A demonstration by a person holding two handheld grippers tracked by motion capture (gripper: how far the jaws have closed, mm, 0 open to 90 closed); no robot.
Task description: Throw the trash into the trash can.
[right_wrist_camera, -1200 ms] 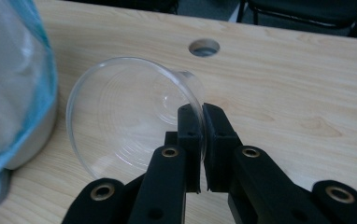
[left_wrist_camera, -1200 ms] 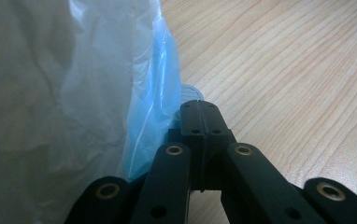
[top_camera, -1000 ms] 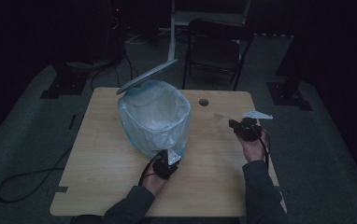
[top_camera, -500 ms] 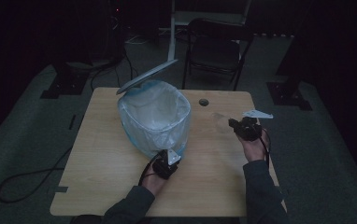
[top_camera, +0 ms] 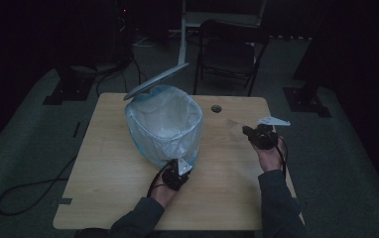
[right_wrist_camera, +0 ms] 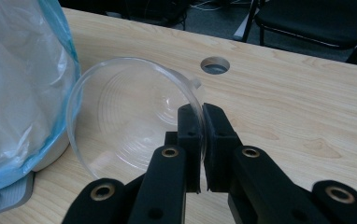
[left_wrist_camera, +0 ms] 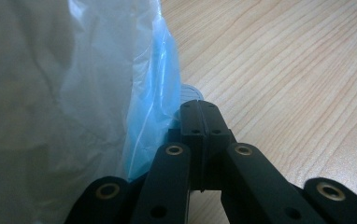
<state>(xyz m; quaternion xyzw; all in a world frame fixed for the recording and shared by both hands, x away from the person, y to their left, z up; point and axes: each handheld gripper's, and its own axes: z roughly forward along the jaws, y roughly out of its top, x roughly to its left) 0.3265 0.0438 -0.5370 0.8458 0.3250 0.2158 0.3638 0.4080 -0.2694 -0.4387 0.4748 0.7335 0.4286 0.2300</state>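
R gripper (right_wrist_camera: 200, 121): jaws clamped on rim of clear plastic cup (right_wrist_camera: 130, 126), cup on its side, mouth facing cam, above table (right_wrist_camera: 307, 107), just beside bin.
L gripper (left_wrist_camera: 199, 116): jaws pressed together, nothing between; tips at foot of pedal bin (top_camera: 163, 124), touching blue liner bag (left_wrist_camera: 148, 93).
Bin lid (top_camera: 155, 81) raised.

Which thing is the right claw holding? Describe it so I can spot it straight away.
Start at the bin with the pale blue liner in the middle of the table. To its right, the right claw pinches the rim of a clear plastic cup, tipped on its side with its mouth towards the claw. It is the one see-through thing there, faint against the wood.
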